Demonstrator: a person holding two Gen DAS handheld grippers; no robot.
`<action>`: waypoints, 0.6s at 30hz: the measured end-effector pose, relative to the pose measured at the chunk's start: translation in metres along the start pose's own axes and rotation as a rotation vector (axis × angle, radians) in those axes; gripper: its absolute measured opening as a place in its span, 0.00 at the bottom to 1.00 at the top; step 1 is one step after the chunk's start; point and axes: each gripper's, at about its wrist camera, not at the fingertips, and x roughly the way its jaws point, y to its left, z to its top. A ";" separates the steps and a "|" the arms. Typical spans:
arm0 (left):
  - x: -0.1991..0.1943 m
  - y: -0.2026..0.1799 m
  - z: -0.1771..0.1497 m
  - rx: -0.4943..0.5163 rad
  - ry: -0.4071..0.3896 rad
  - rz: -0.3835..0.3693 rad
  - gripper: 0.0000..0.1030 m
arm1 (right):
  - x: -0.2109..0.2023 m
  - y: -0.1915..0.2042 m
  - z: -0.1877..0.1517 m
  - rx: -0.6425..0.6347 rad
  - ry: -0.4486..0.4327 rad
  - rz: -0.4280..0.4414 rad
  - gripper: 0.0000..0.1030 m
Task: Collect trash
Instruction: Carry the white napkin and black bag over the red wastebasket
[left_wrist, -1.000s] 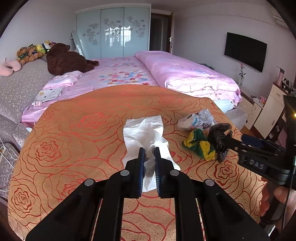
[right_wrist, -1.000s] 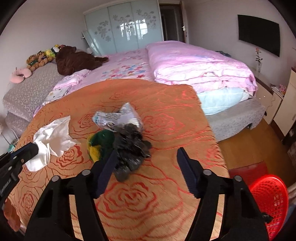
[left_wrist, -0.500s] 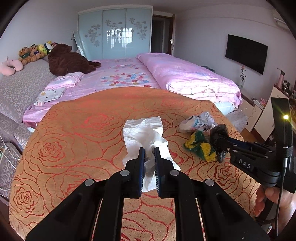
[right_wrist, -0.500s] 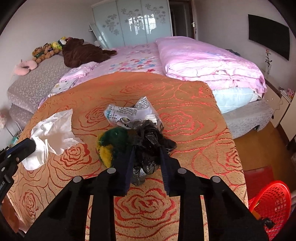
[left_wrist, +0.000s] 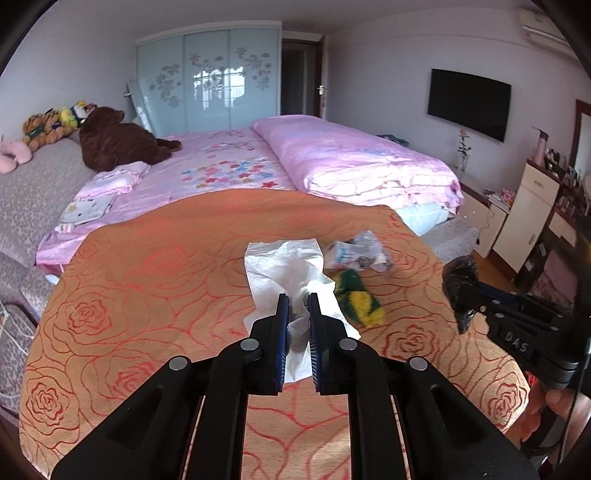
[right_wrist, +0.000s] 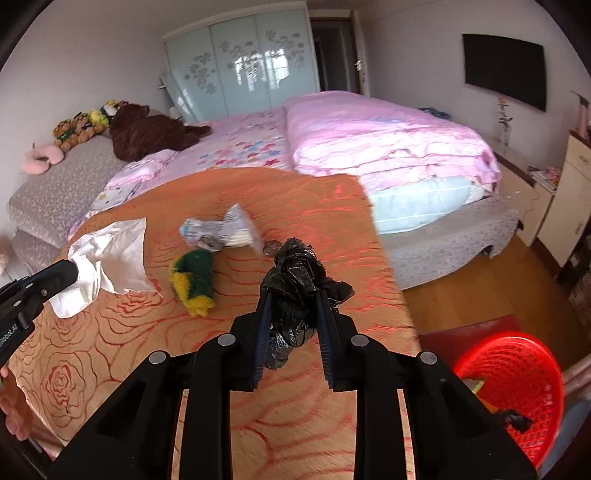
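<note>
Orange cloth patterned with red roses is spread over the near end of a pink bed, and the trash is scattered on it. White crumpled tissue paper is pinched between the nearly closed jaws of the left gripper; its far part lies spread on the cloth while its near end hangs between the blue pads. Black crumpled plastic bag is clamped by the right gripper, whose jaws have just been closing and now stand narrow around it; the bag is raised off the cloth near the right edge. In the left wrist view the same bag is seen at the tip of the right gripper, to the right of the other items. Left on the cloth are a green and yellow crumpled wrapper, lying between the tissue and the bag, and a white printed crumpled packet just beyond it. A red plastic mesh basket stands on the wooden floor at the near right, below the edge of the cloth. Brown and other plush toys are piled at the far left of the bed.
</note>
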 end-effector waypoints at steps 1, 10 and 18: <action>0.001 -0.005 0.000 0.008 0.002 -0.006 0.10 | -0.005 -0.004 -0.001 0.002 -0.008 -0.009 0.23; 0.004 -0.053 0.003 0.082 -0.003 -0.075 0.10 | -0.046 -0.049 -0.008 0.047 -0.058 -0.081 0.23; 0.000 -0.100 0.014 0.160 -0.026 -0.142 0.09 | -0.075 -0.090 -0.019 0.094 -0.079 -0.149 0.23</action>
